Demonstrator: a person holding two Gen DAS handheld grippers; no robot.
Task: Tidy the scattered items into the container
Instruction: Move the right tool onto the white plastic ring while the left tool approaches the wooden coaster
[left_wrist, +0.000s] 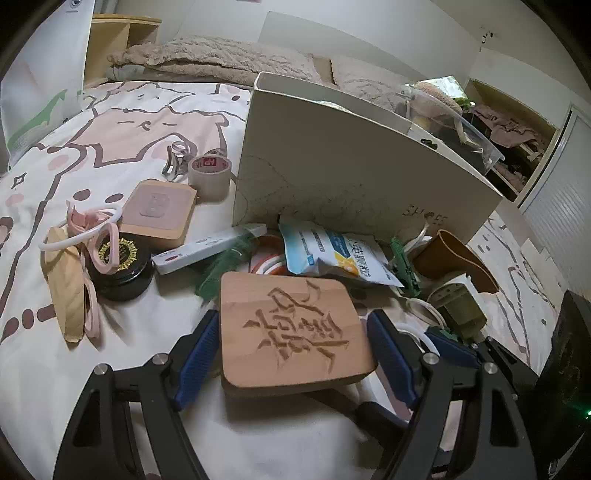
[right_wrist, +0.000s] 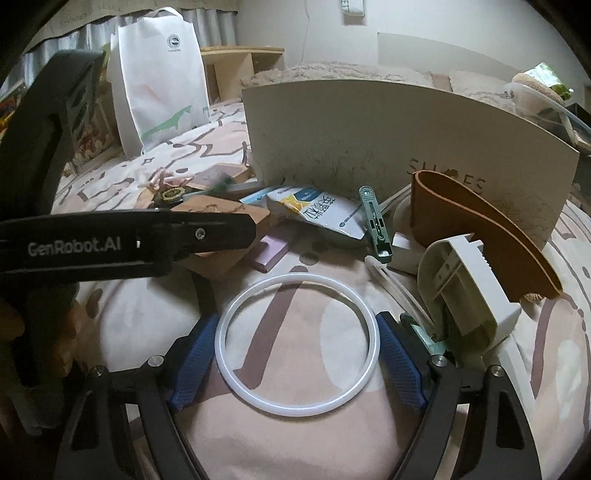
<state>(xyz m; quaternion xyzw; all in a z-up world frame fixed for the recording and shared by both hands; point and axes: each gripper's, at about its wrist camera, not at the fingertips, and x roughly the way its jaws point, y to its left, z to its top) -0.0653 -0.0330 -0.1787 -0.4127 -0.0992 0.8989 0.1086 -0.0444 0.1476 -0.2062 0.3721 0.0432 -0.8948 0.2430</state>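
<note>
My left gripper (left_wrist: 291, 345) had its jaws set against the two sides of the carved wooden block (left_wrist: 291, 328) at lower centre of the left view, its near edge tipped off the bed (left_wrist: 44, 369); whether the pads truly pinched it I could not tell. My right gripper (right_wrist: 297, 349) stood with jaws apart around the white ring (right_wrist: 225, 347), which lay flat on the bedding at lower centre of the right view, the pads at or just beside its rim. The container, a tall beige shoe box (left_wrist: 354, 162), stood at upper centre, past the clutter. I judged the block, smooth and broad, could slide from a shallow side grip, and the soft ring could buckle or pop out if squeezed. The box wall was high, so a low carry could strike it or the snack packet (left_wrist: 332, 254) in front. I counted one carved block, one ring in my reach, one packet, one tape roll (left_wrist: 210, 173), one black round tin (left_wrist: 123, 266), one brown leather piece (right_wrist: 480, 229), one green clip (right_wrist: 375, 221) and one box.
</note>
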